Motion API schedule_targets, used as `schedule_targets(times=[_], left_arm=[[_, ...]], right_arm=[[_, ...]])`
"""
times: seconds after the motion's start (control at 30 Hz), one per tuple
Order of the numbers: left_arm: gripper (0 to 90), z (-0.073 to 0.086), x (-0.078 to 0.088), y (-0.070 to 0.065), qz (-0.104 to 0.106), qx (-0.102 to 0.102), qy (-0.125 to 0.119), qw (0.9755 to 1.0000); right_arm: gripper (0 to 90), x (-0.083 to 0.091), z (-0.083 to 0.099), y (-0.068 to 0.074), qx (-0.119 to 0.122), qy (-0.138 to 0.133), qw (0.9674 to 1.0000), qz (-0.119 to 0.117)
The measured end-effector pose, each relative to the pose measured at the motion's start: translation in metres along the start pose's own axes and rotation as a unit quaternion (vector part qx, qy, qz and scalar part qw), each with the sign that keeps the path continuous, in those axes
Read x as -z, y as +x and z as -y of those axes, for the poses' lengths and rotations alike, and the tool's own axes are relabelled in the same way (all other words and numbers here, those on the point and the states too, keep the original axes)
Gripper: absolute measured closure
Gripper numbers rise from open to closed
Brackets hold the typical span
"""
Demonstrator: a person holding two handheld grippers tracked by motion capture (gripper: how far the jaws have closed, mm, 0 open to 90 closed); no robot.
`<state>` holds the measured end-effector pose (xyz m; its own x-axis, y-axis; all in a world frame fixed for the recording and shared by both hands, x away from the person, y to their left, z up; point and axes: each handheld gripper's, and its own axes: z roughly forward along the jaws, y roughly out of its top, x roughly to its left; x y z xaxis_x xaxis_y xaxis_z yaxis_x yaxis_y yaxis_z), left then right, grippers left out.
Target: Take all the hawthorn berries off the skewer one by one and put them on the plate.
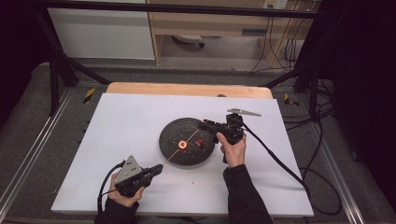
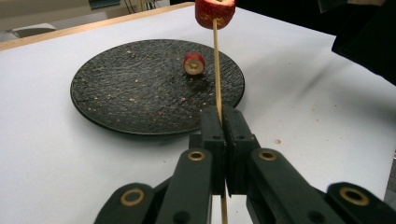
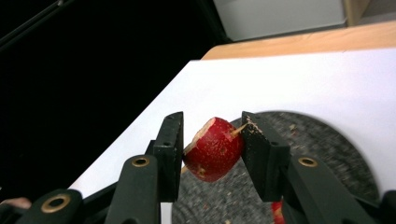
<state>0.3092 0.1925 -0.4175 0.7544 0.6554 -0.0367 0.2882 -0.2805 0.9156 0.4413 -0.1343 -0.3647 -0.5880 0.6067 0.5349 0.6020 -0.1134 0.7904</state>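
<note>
From up top, the left gripper (image 1: pixel 156 170) is sitting near the front of the white table (image 1: pixel 116 140) clamped on a thin wooden skewer (image 1: pixel 173 153) slanting over the dark round plate (image 1: pixel 170 140), while the right gripper (image 1: pixel 205 124) is reaching in over the plate's far side. The left gripper view is showing what's tough to see from above: jaws pinched tight on the skewer, a red fruit chunk (image 2: pixel 215 12) stuck on its far end, and a second fruit piece (image 2: pixel 194 63) lying on the plate. The right gripper view is showing that same chunk squeezed between its narrow jaws with the skewer tip poking out, and no readable writing is showing up anywhere.
</note>
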Motion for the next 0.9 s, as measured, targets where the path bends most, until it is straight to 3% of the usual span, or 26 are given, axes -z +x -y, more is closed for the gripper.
schedule_targets(times=[0.3, 0.5, 0.7, 0.9], left_arm=[[88.1, 0.001, -0.001, 0.0, 0.0, 0.001, 0.001, 1.0], [88.1, 0.001, 0.0, 0.002, -0.002, 0.003, 0.002, 1.0], [88.1, 0.001, 0.0, 0.003, -0.005, 0.006, 0.001, 1.0], [88.1, 0.001, 0.001, 0.004, -0.006, 0.008, 0.001, 1.0]], right_arm=[[61.3, 0.012, -0.019, -0.011, 0.013, -0.016, 0.9989, 0.042], [61.2, 0.02, -0.024, -0.023, 0.004, -0.029, 0.9977, 0.062], [61.2, 0.02, -0.018, -0.034, 0.003, -0.023, 0.9968, 0.077], [61.2, 0.001, -0.002, -0.037, 0.007, 0.003, 0.9967, 0.081]])
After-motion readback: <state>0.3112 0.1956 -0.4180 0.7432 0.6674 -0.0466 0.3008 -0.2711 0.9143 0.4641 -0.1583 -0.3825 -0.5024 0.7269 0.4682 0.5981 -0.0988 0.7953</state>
